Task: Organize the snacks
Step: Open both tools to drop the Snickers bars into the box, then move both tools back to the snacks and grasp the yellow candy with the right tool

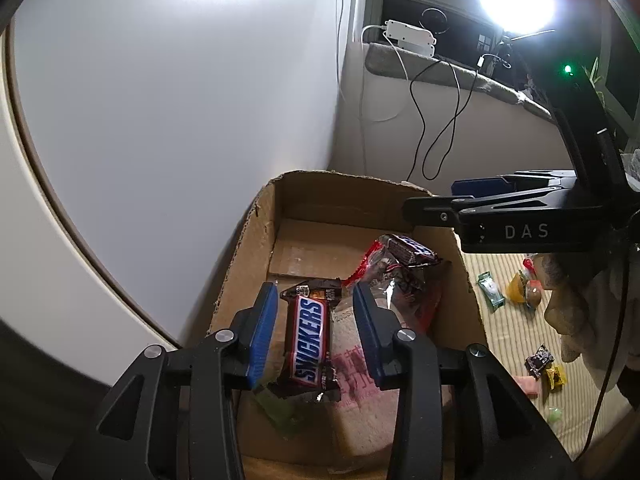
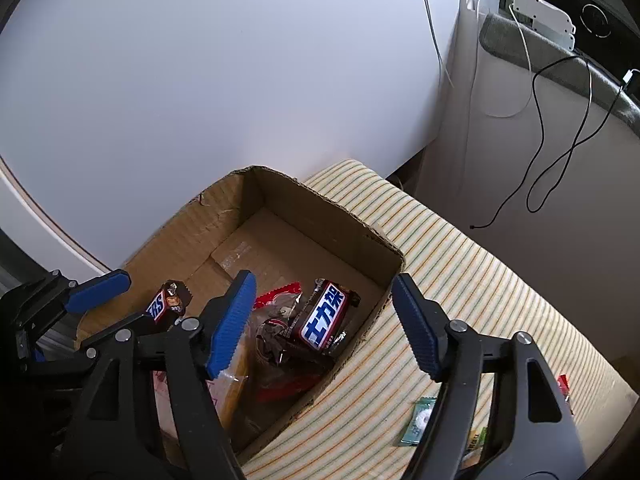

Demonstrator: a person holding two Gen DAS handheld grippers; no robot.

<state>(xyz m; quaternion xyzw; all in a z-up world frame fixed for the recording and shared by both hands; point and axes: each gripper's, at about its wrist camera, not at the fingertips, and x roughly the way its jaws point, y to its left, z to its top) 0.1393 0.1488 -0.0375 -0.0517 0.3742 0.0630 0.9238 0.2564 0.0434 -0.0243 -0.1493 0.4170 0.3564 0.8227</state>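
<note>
Left hand-held gripper hangs over the near end of the cardboard box, angled down. A Snickers bar sits between its blue pads, with visible gaps on both sides, so jaws parted, not clamping; can't tell whether the bar is resting on the stuff below.

Right hand-held gripper is wide open and empty, straddling the box's right wall: one finger inside the box, the other out over the striped mat. Directly under it, a second Snickers bar with Chinese lettering lies inside the box, on top of a red-and-clear snack bag, against the right wall. Other box contents: a pale wrapper with pink print, something green at the near end. Far half of the box floor shows bare cardboard.

Box sits at the mat's far left corner, by a white wall. Loose snacks on the mat, right of the box: green packet, yellow and brown pieces, dark wrapper, a small yellow one just beside it.
</note>
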